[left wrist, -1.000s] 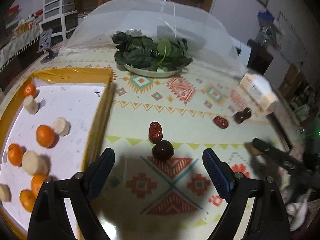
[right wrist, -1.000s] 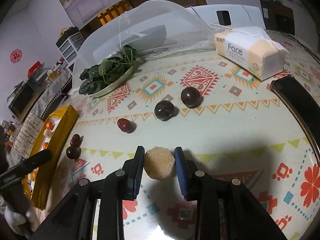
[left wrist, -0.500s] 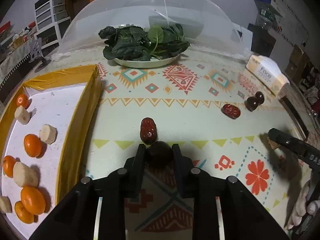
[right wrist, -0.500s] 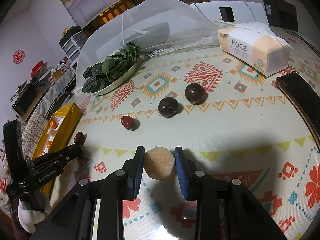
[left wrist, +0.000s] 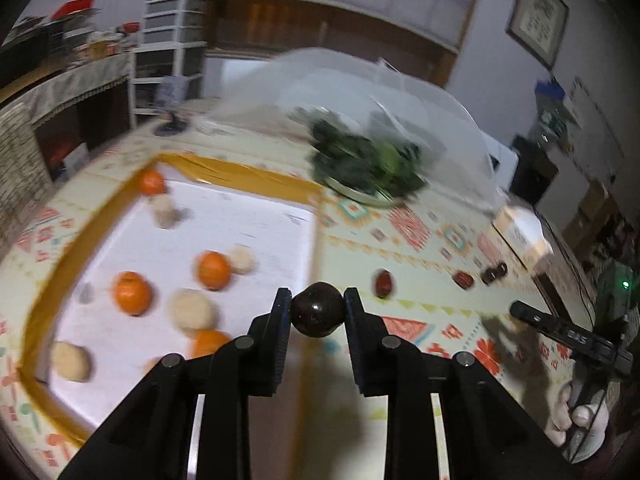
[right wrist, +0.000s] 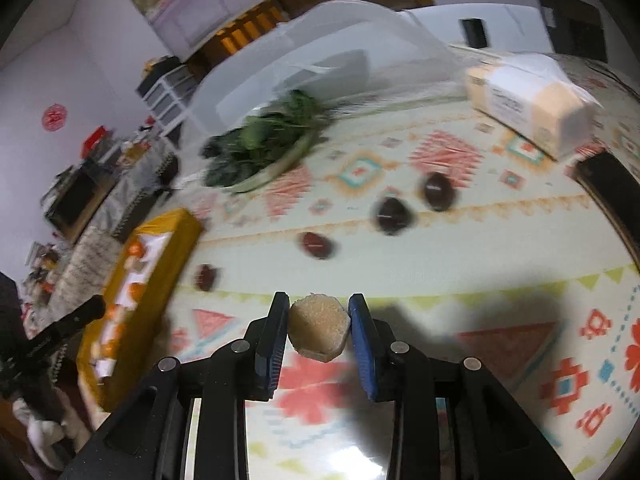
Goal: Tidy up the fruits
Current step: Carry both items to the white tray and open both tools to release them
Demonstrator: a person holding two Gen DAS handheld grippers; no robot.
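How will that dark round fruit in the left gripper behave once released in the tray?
The dark fruit looks round and glossy, so it will likely roll on the tray floor. The left gripper pinches only its sides; it may slip.

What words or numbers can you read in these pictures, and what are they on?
None can be read for sure.
Tissue pack: dark print on its side, too blurred to read.
Right gripper: small white letters on its arm, too blurred to read.
Red round sign on the wall: a mark, too small to read.
Framed picture: too small to read.
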